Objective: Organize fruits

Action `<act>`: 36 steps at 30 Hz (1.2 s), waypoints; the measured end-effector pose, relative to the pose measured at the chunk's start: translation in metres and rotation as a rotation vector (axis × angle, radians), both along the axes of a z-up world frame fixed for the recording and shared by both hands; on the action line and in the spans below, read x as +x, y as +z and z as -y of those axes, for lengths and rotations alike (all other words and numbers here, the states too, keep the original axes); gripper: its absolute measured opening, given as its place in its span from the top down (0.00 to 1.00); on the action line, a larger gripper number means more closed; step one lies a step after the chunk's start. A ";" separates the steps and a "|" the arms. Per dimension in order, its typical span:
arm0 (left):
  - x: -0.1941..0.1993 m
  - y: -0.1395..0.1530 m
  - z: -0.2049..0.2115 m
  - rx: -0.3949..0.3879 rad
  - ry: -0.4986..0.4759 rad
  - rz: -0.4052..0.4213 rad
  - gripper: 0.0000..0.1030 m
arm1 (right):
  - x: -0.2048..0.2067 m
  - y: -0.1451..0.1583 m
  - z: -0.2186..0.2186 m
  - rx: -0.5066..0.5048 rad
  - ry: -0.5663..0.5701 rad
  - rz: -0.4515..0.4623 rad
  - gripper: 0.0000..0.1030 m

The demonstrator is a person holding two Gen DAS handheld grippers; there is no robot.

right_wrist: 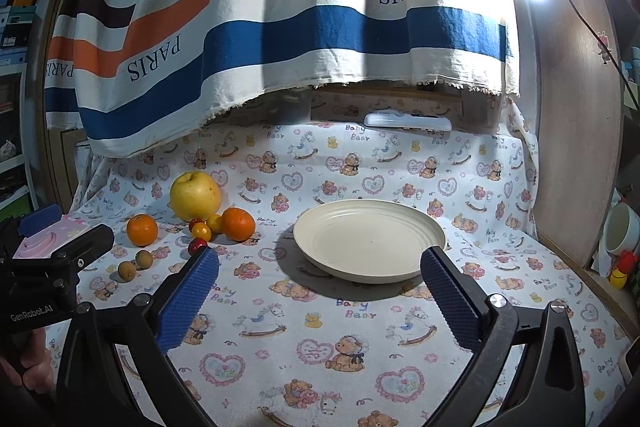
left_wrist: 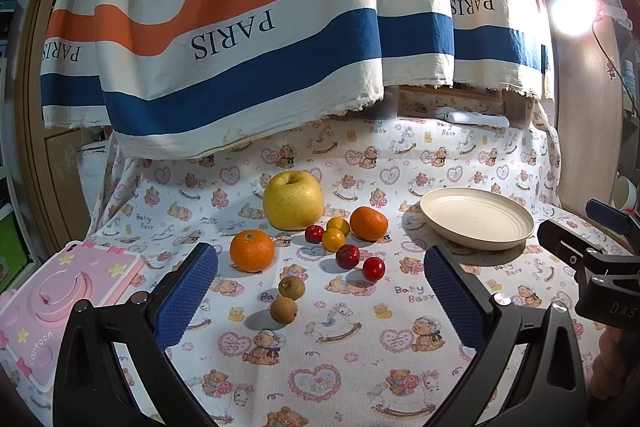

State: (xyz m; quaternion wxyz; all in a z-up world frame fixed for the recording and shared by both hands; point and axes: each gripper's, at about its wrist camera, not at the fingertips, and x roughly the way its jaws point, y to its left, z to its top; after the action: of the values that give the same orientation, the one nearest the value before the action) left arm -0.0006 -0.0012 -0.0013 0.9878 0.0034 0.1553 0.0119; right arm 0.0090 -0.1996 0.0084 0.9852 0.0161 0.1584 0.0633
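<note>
Setting: a table covered in a bear-print cloth point(left_wrist: 360, 367), with a striped curtain hanging behind.
Fruit: a yellow apple point(left_wrist: 293, 201), two oranges point(left_wrist: 252, 251) point(left_wrist: 369, 223), small red and yellow tomatoes point(left_wrist: 333, 239) and two brown longans point(left_wrist: 283, 310) sit clustered on the cloth, left of the plate.
Plate: a cream plate point(right_wrist: 369, 240) lies well apart from the fruit, with nothing on it.
Left gripper point(left_wrist: 320, 291): fingers spread wide, holding nothing, hovering near the longans.
Right gripper point(right_wrist: 320, 291): fingers spread wide, holding nothing, facing the plate.
Progress: apparently at the start; no fruit is on the plate, so every piece remains to be moved.
</note>
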 end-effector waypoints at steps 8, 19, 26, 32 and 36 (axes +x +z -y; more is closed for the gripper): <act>0.000 0.000 0.000 -0.001 0.001 0.002 0.00 | 0.000 0.001 0.000 -0.001 0.001 -0.001 0.01; -0.001 0.004 -0.007 -0.017 0.034 0.007 0.00 | -0.001 0.002 -0.001 -0.005 -0.011 0.008 0.01; -0.006 0.024 -0.023 0.001 0.051 -0.003 0.00 | 0.005 0.000 -0.002 -0.002 -0.008 -0.060 0.01; 0.004 0.040 -0.048 -0.034 0.050 -0.067 0.00 | 0.006 0.019 -0.002 0.033 0.000 -0.034 0.01; 0.015 0.046 -0.060 -0.033 0.067 -0.084 0.02 | 0.013 0.038 -0.009 0.039 0.016 0.000 0.01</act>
State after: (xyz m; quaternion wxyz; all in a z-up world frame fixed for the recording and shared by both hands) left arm 0.0141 0.0587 0.0444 0.9793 -0.0174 0.1971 0.0423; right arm 0.0216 -0.1909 0.0462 0.9842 0.0341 0.1571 0.0742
